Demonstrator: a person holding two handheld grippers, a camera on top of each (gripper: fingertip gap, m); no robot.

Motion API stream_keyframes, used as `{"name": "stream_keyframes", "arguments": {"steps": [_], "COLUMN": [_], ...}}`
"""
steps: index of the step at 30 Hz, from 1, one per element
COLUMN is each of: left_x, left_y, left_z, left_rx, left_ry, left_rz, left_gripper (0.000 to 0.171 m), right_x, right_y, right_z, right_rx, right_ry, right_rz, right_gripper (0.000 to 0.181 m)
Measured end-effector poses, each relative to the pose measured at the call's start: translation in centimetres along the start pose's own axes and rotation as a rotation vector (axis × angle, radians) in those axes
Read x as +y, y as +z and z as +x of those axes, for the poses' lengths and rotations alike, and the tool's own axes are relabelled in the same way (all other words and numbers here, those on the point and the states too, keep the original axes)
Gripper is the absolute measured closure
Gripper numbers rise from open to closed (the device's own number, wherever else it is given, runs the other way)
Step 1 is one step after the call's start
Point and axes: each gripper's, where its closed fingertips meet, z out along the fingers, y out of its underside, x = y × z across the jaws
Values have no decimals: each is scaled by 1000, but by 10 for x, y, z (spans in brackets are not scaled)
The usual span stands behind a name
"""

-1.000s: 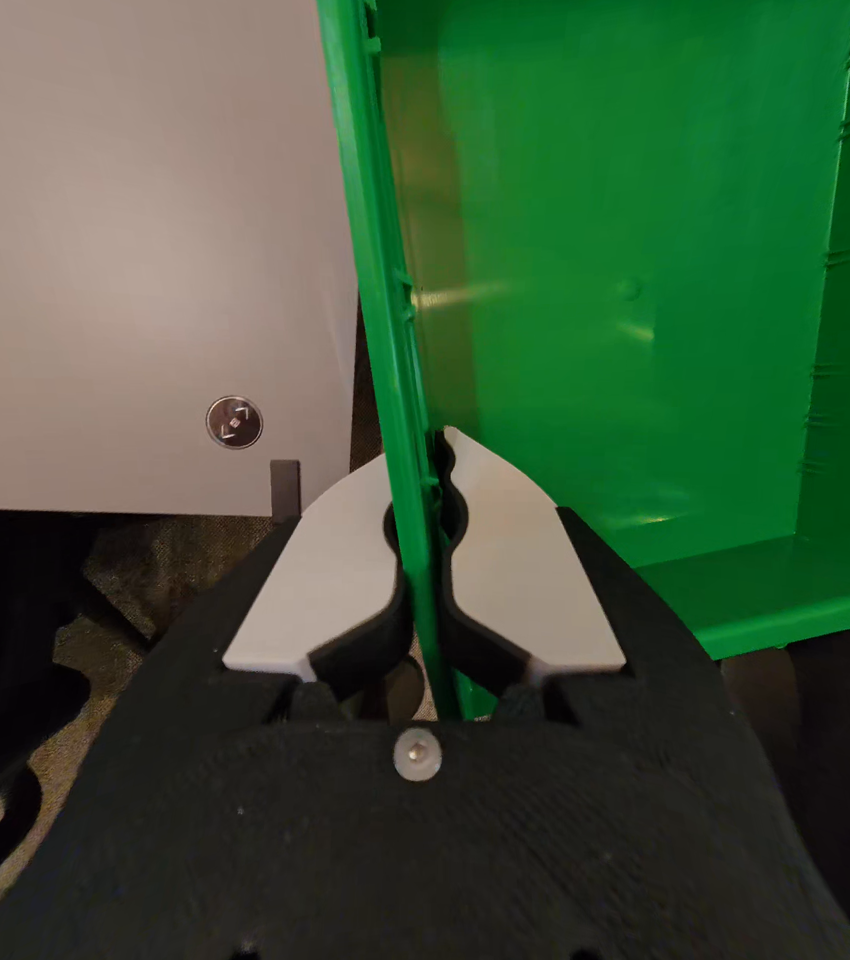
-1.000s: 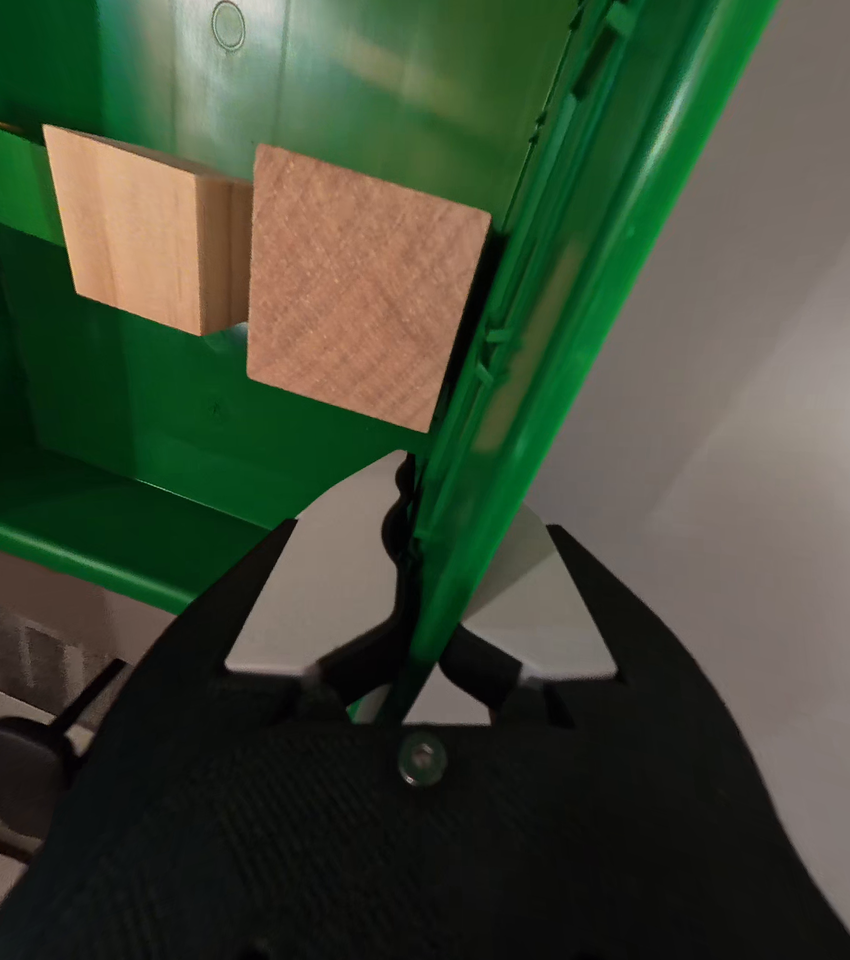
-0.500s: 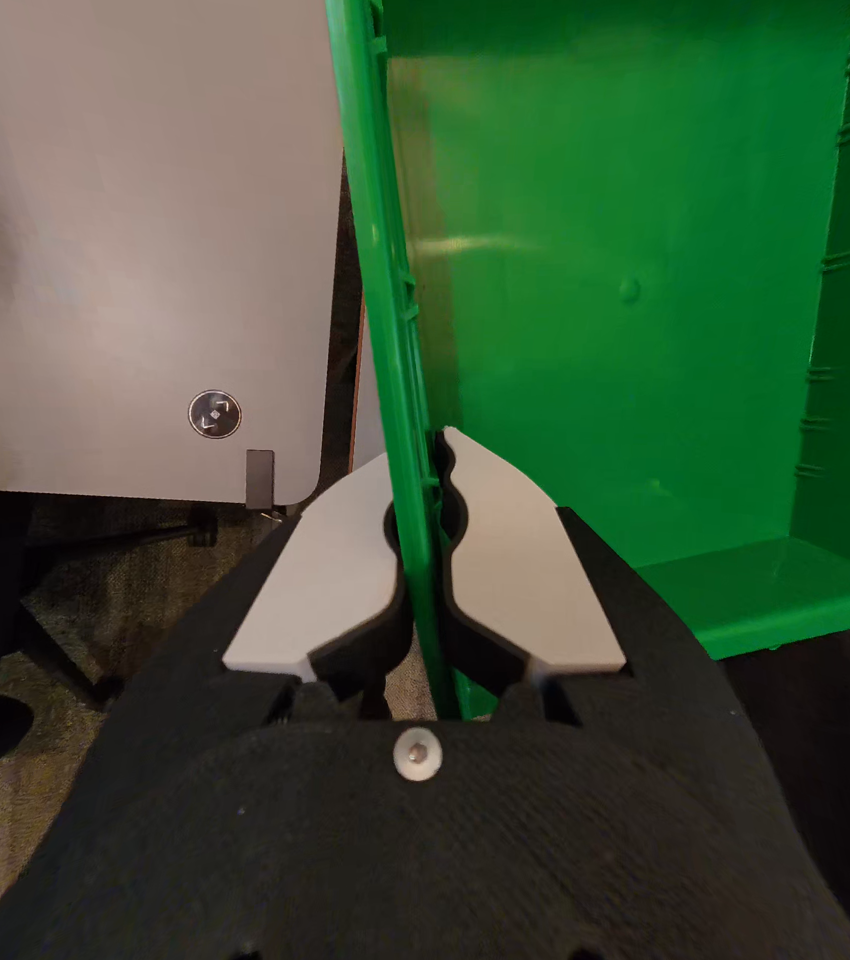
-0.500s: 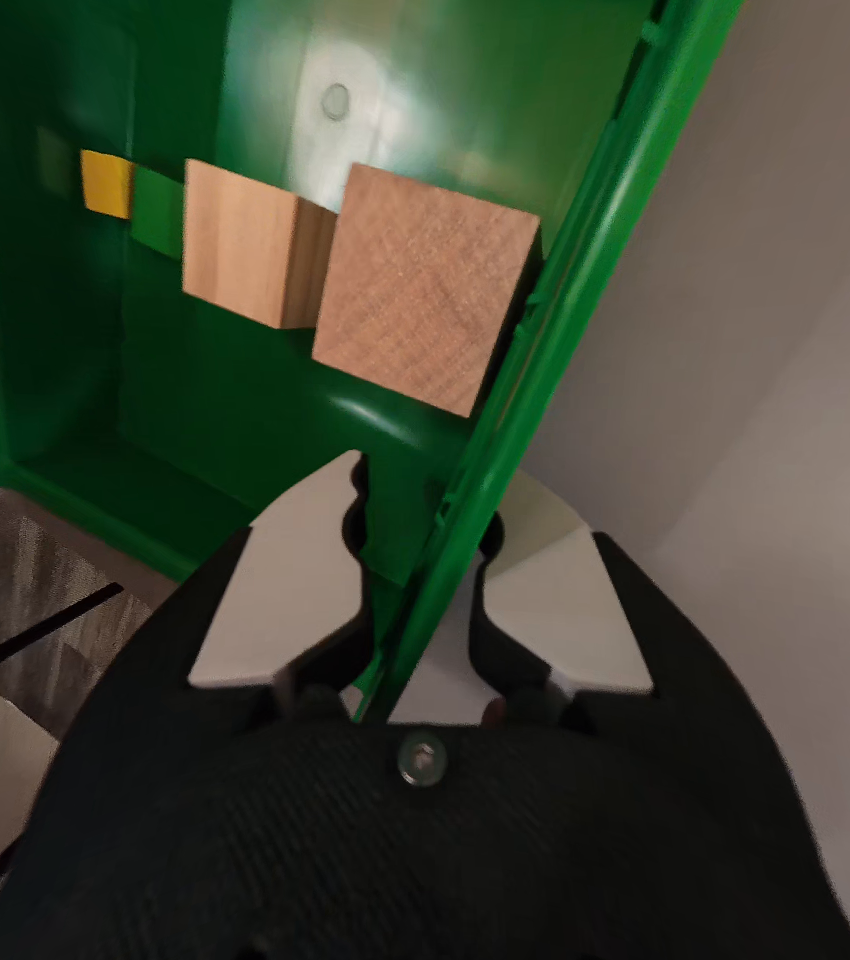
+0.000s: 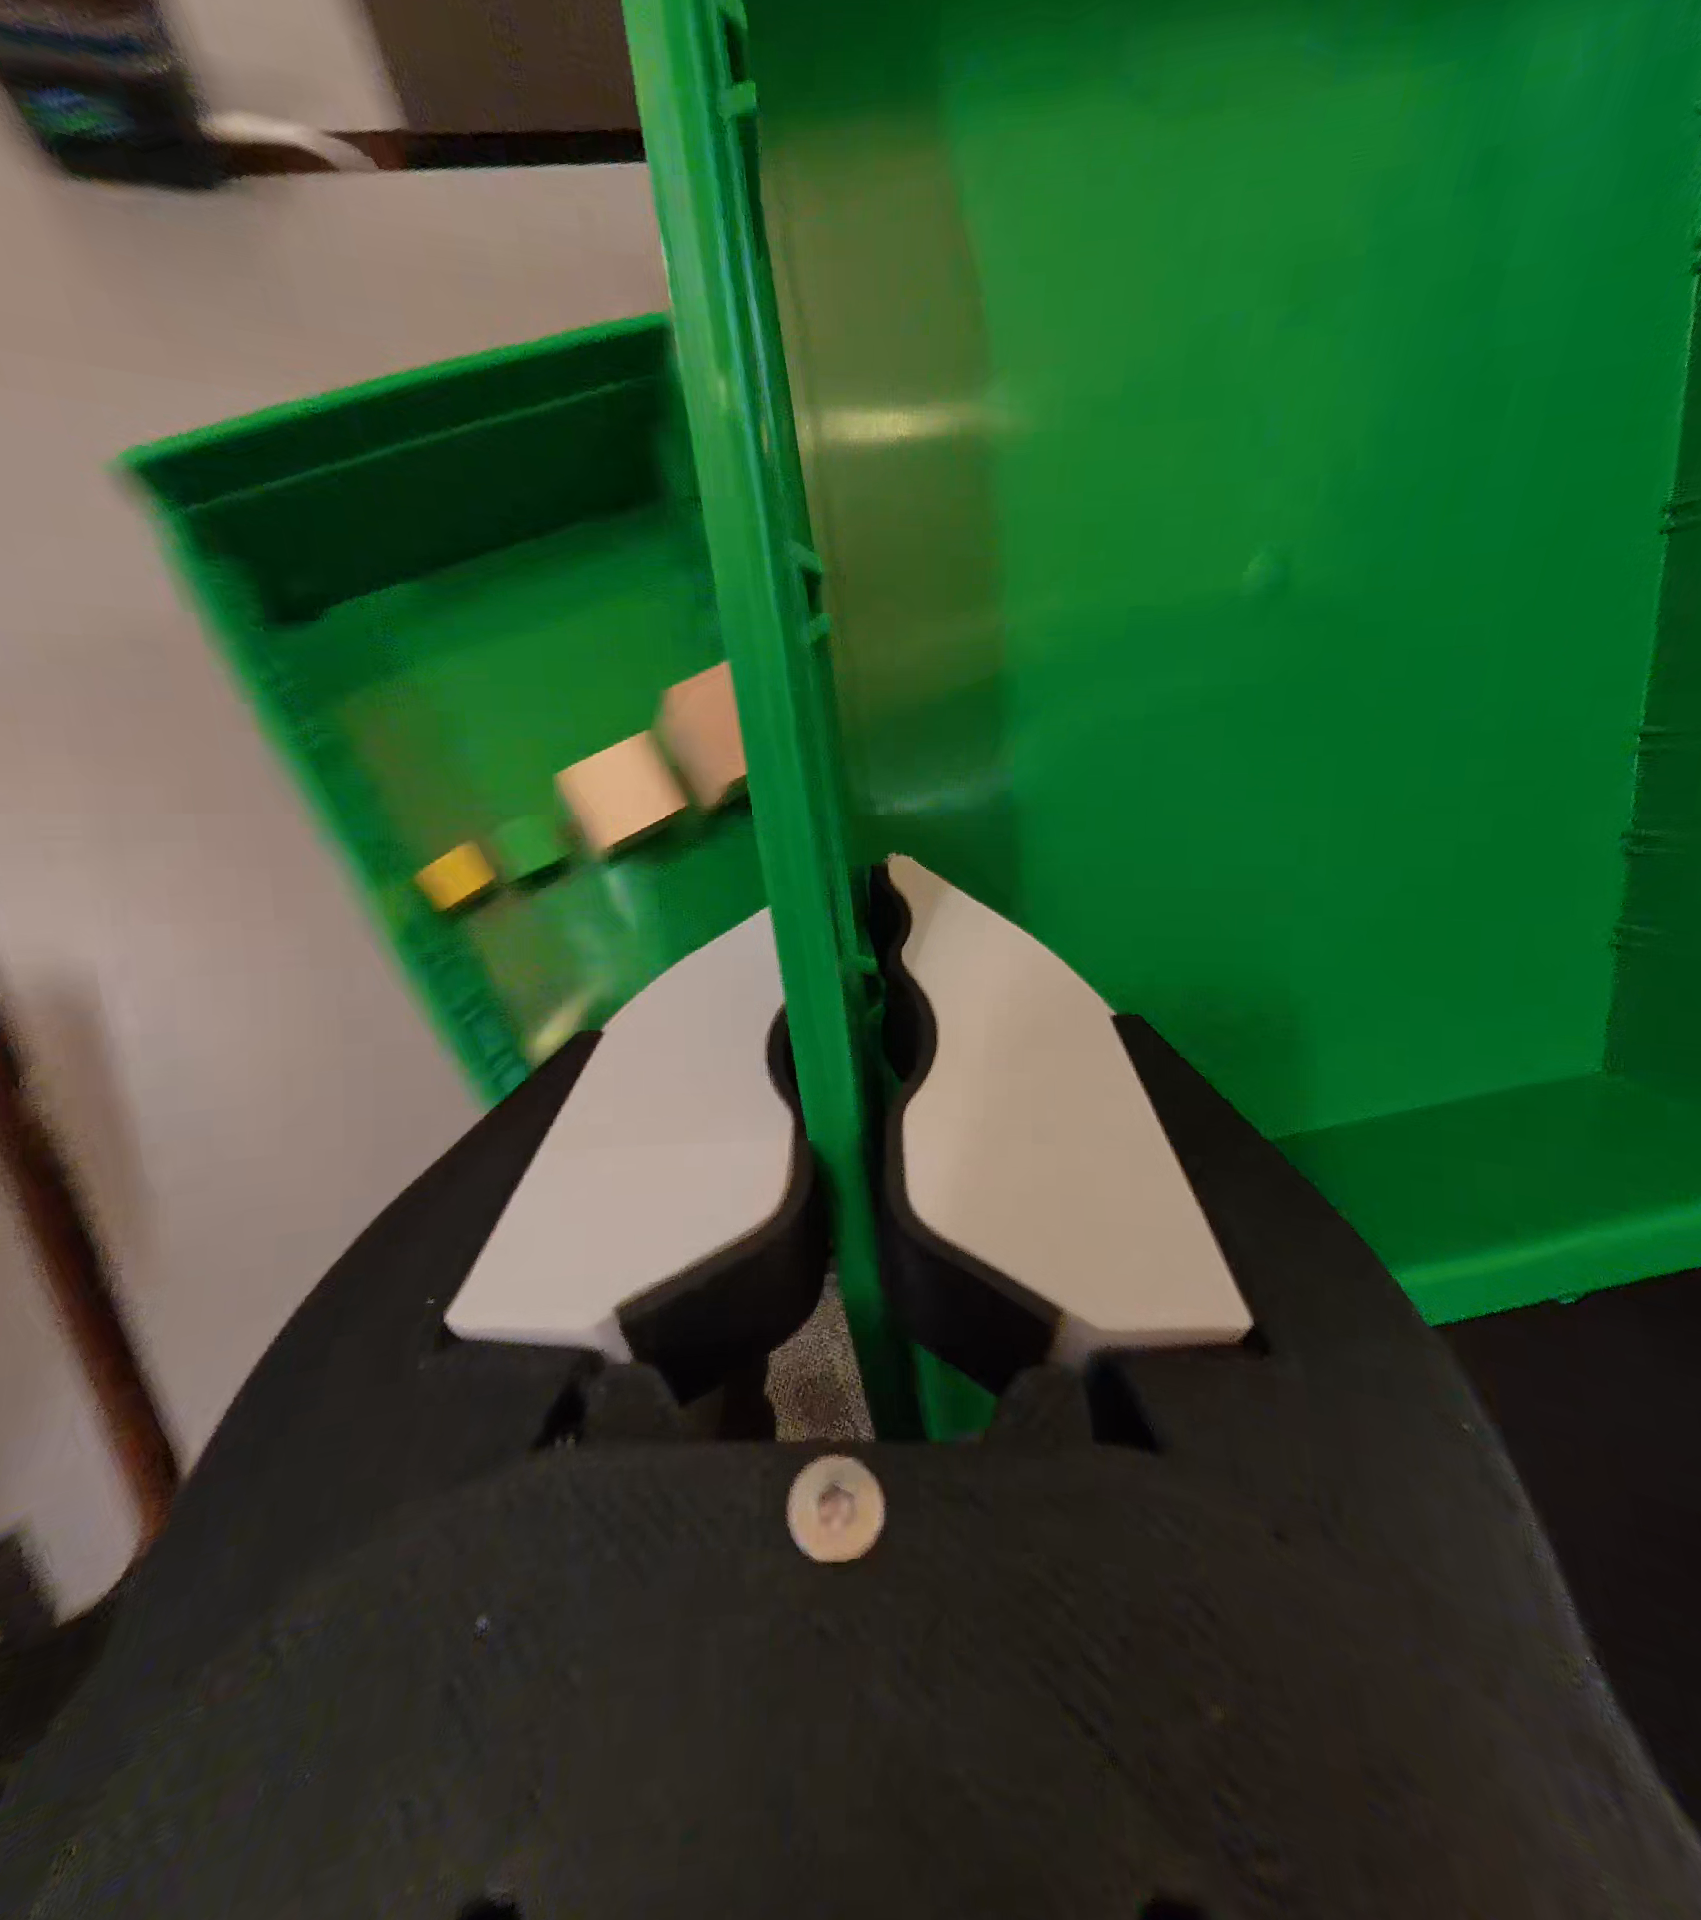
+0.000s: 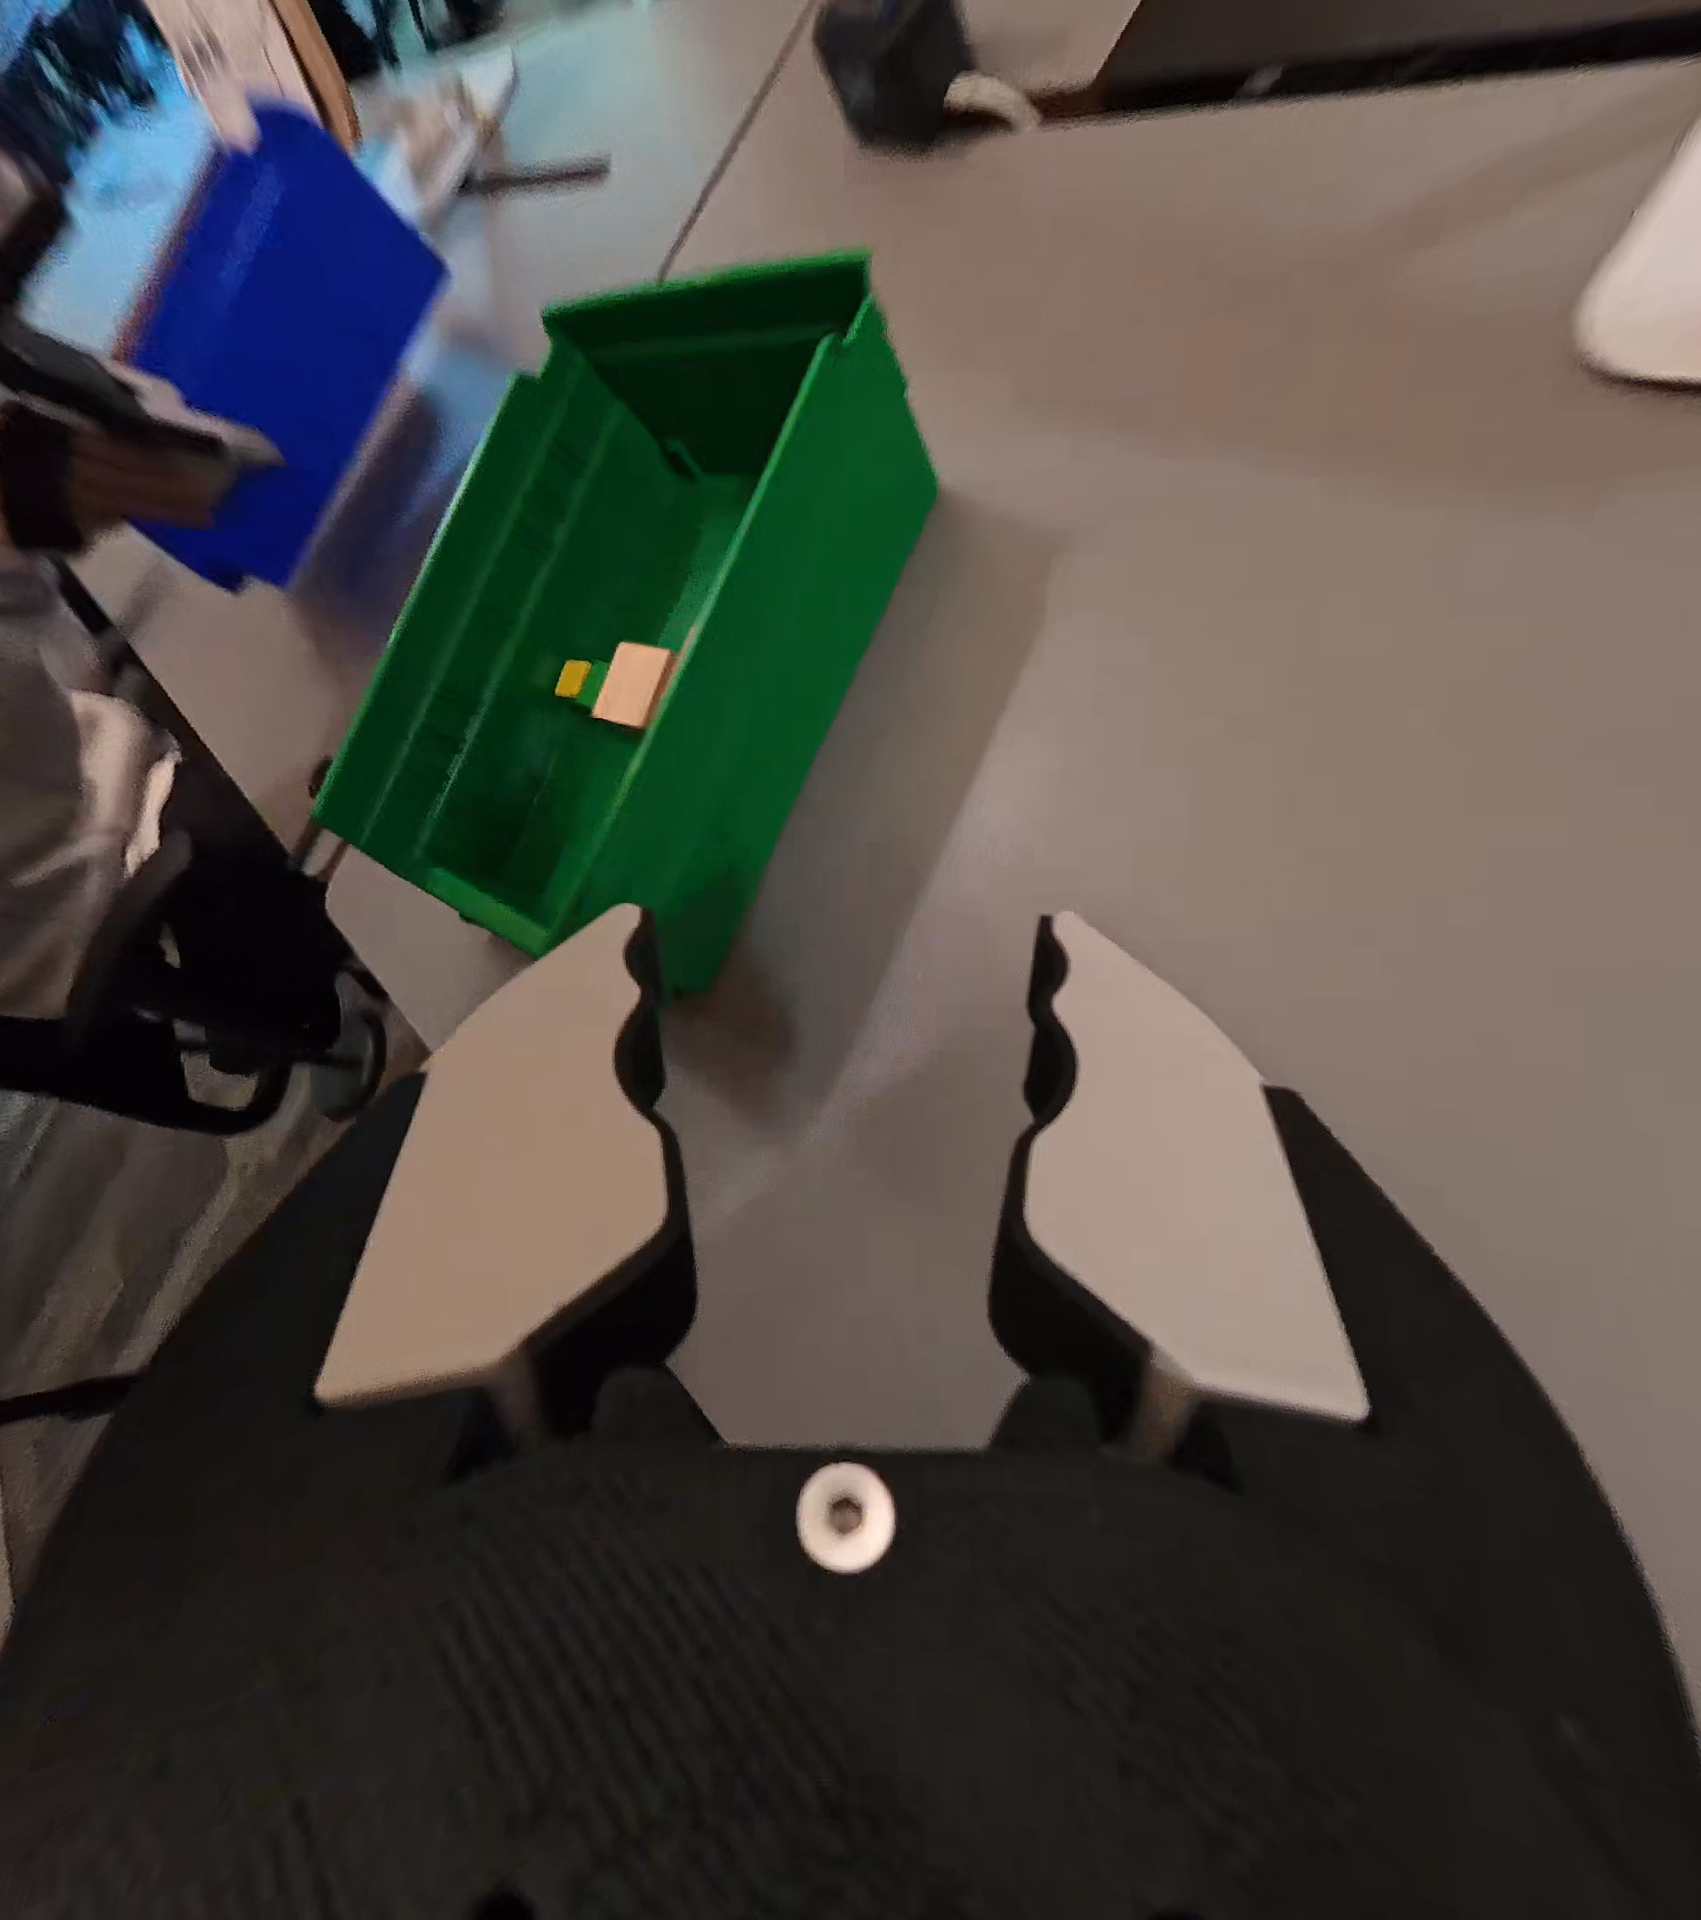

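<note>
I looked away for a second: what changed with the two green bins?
The right tool let go of the green plastic bin holding blocks, opened and pulled back; that bin now sits on the grey table. The left tool stays clamped on the empty green bin's wall.

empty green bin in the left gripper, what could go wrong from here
1. The left gripper pinches only the thin side wall of the empty green bin, which is off the table; the bin could twist or slip out.
2. The right gripper is open and holds nothing, so the raised bin has no second support.
3. The second green bin with blocks sits near the table edge, so a bump might tip it off.
</note>
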Motion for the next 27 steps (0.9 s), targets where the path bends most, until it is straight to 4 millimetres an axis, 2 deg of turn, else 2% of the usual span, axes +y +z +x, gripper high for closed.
{"name": "stream_keyframes", "arguments": {"steps": [2,5,7,9,11,14,16,17,19,21,22,25,27], "left_x": [-21,-39,-45,-46,-42,-35,-29,-25,-21,-19,-18,-15,-12], "left_y": [41,115,169,222,272,342,385,405,441,469,481,508,522], "left_z": [52,127,173,217,256,301,322,331,349,368,379,417,440], "left_rx": [64,144,185,206,221,220,214,204,191,180,181,193,186], "left_ry": [64,139,164,184,201,216,190,173,122,80,59,27,14], "left_rz": [-46,-129,-178,-238,-299,-354,-391,-404,-416,-411,-403,-387,-369], "left_gripper": [162,162,162,162,162,162,162,162,162,162,162,162,162], "right_x": [10,29,45,67,80,87,97,101,108,113,113,108,105], "right_y": [-46,-111,-155,-200,-245,-307,-337,-343,-341,-340,-344,-354,-362], "right_z": [38,112,155,194,224,242,249,250,249,250,250,242,240], "right_rx": [34,144,160,204,267,380,488,504,515,540,555,547,614], "right_ry": [20,108,217,311,352,301,262,259,259,243,238,202,140], "right_rz": [114,355,537,677,805,945,1031,1050,1015,1000,1014,1078,1103], "right_gripper": [107,111,118,136,144,153,158,158,157,157,161,154,153]}}
